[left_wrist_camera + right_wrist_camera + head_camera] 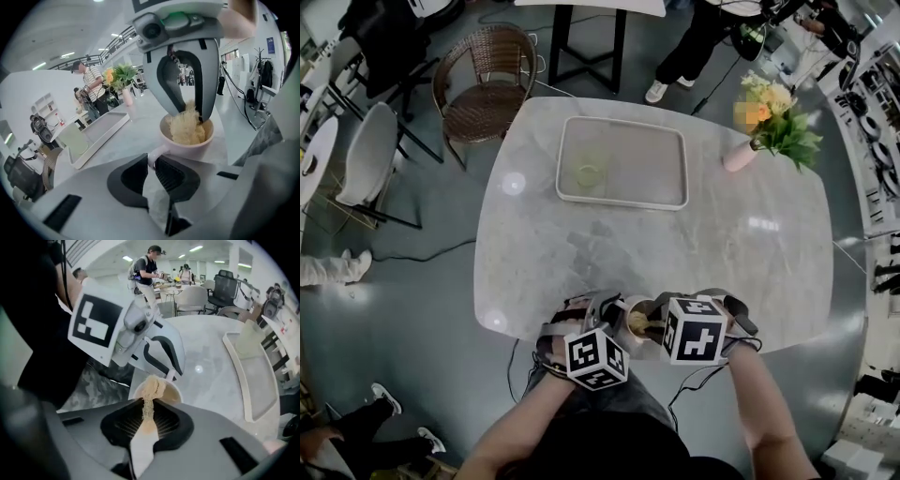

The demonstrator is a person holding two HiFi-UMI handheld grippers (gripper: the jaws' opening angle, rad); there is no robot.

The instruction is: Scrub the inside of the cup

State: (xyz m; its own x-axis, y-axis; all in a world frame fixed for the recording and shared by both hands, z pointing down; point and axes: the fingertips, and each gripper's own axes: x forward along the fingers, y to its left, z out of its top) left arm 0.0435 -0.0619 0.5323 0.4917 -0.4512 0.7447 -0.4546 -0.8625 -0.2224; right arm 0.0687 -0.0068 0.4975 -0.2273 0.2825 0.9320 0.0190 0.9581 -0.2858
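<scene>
Closest to me, my left gripper [151, 165] is clamped on the handle [151, 158] of the cup [187, 143]. The two dark pads pinch the pale loop from either side, with only a narrow gap between them. The cup is pinkish white and sits upright on the marble table [750, 272], at its near edge, right in front of me and between my two tools.

My right gripper [146, 405] comes down on the cup from the right, pointing steeply downward. Its jaws are closed on a fibrous yellowish scrubber [186, 129]. A thin strand of it is nipped between the ribbed pads, and the bulk hangs into the mouth of the cup, filling much of the inside.

Beyond the cup is bare tabletop. Farther out, around the middle of the table, lies a pale rectangular tray [623, 203] with a light green glass [588, 172] standing in its left half. At the far right of the table is a pink vase [739, 156] holding yellow flowers [783, 127] with green leaves.

Past the far-left edge, a brown wicker chair [483, 84] stands on the grey floor.
</scene>
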